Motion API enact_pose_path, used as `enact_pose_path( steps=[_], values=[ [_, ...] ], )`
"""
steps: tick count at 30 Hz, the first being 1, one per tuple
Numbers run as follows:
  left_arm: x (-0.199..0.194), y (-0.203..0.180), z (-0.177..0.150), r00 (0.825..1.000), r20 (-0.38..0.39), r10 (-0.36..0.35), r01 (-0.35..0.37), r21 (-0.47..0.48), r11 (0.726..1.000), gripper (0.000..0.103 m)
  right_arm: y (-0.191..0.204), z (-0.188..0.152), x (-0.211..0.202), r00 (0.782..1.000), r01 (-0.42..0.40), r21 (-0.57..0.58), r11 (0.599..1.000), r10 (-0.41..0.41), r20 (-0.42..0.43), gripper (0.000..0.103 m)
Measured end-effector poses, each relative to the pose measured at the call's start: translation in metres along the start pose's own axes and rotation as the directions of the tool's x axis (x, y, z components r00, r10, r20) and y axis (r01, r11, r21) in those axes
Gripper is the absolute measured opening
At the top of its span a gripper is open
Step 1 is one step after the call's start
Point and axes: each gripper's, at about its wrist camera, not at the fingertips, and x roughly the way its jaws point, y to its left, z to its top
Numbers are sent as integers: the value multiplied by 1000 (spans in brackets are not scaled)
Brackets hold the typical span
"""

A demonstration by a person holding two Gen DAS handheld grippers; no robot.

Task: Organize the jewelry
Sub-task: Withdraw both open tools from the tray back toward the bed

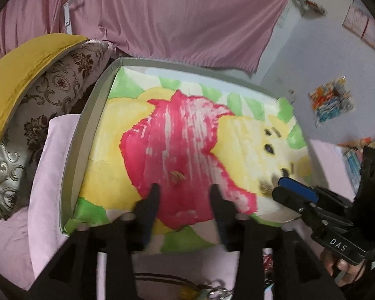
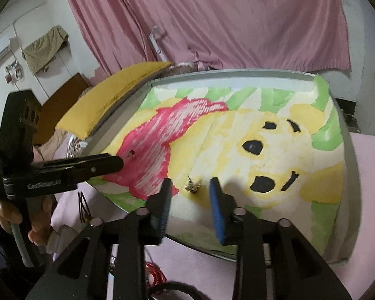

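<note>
Small gold jewelry piece (image 1: pixel 177 175) motion-blurred, type unclear; red coiled item (image 2: pixel 155 273) half hidden behind right gripper (image 2: pixel 190 200); cord necklace (image 1: pixel 167 281) cropped at bottom edge.

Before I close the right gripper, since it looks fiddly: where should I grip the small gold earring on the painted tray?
Probably pinch the small gold earring by its upright post, coming from above with open right gripper fingers either side; the decorative body lies low against the painted tray.

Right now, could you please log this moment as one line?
left gripper open over earring | right gripper open around second earring | both on tray
</note>
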Motion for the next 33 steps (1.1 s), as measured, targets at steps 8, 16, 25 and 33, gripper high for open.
enact_pose_path(
  steps=[8, 16, 25, 33],
  values=[
    [-42, -7, -15, 976, 217, 2, -4, 11, 1000, 68, 5, -7, -37, 986, 41, -7, 999, -39, 164, 50],
    [-86, -24, -50, 889, 455, 50, -92, 71, 993, 91, 15, -29, -77, 948, 82, -44, 996, -64, 312, 85],
    [-113, -37, -96, 829, 552, 86, -194, 141, 971, 101, 33, -61, -116, 908, 152, -127, 980, -87, 409, 101],
    [-118, -36, -128, 842, 535, 75, -185, 156, 970, 101, 40, -89, -134, 914, 179, -185, 966, -94, 395, 101]
  ],
)
